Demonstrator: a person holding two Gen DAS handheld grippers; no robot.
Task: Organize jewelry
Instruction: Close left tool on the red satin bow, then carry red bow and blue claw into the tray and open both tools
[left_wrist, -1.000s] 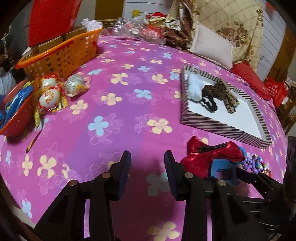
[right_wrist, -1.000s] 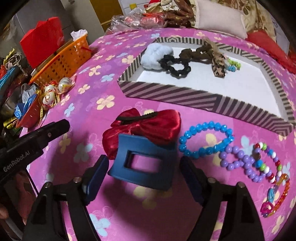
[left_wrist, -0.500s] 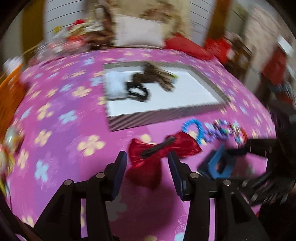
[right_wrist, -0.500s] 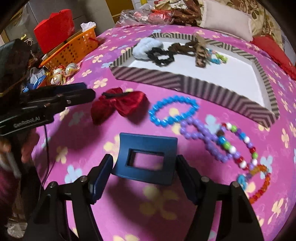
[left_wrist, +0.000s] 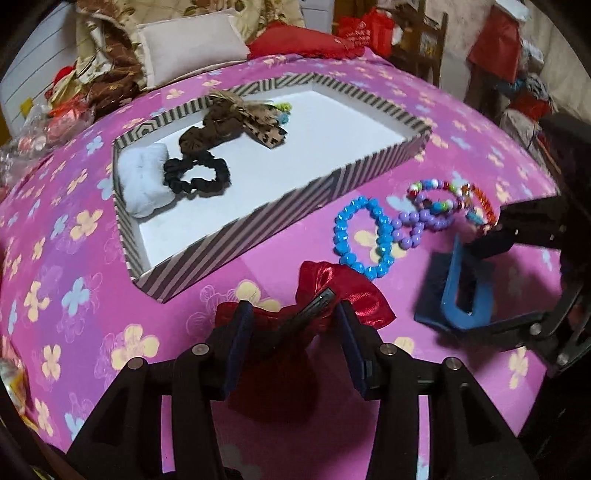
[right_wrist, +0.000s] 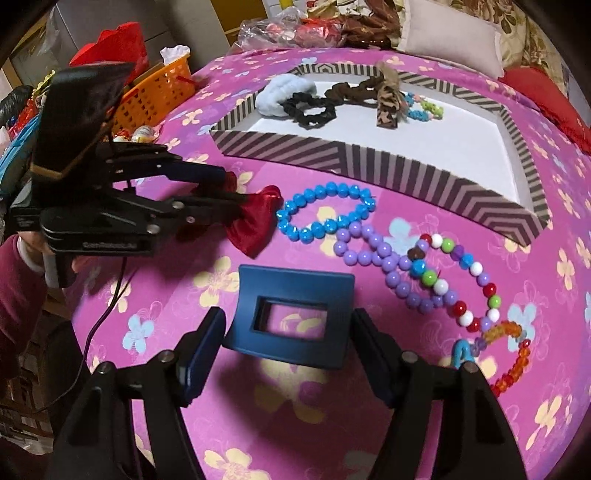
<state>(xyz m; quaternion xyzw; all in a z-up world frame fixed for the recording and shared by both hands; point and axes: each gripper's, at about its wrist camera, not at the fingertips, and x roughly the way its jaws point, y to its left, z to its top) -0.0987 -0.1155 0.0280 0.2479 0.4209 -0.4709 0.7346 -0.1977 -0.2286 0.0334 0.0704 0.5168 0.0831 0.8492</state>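
Observation:
My right gripper (right_wrist: 288, 343) is shut on a blue hair claw clip (right_wrist: 291, 317) and holds it above the pink flowered cloth; the clip also shows in the left wrist view (left_wrist: 458, 295). My left gripper (left_wrist: 291, 332) is open, its fingers on either side of a red satin bow (left_wrist: 343, 291), which also shows in the right wrist view (right_wrist: 255, 218). A striped tray (left_wrist: 258, 236) holds a white scrunchie (left_wrist: 144, 181), a black scrunchie (left_wrist: 195, 177) and brown hair ties (left_wrist: 229, 118). Blue (right_wrist: 325, 214), purple (right_wrist: 384, 266) and multicolour (right_wrist: 465, 280) bead bracelets lie beside the tray.
An orange basket (right_wrist: 155, 92) and wrapped sweets stand at the table's left. Pillows (left_wrist: 192, 44) and clutter lie behind the tray. A chair (left_wrist: 417, 48) stands at the far right. The table edge runs just below both grippers.
My left gripper has swung right, from bare cloth to straddling the red bow. My right gripper has lifted the blue clip and drawn it back from the bow.

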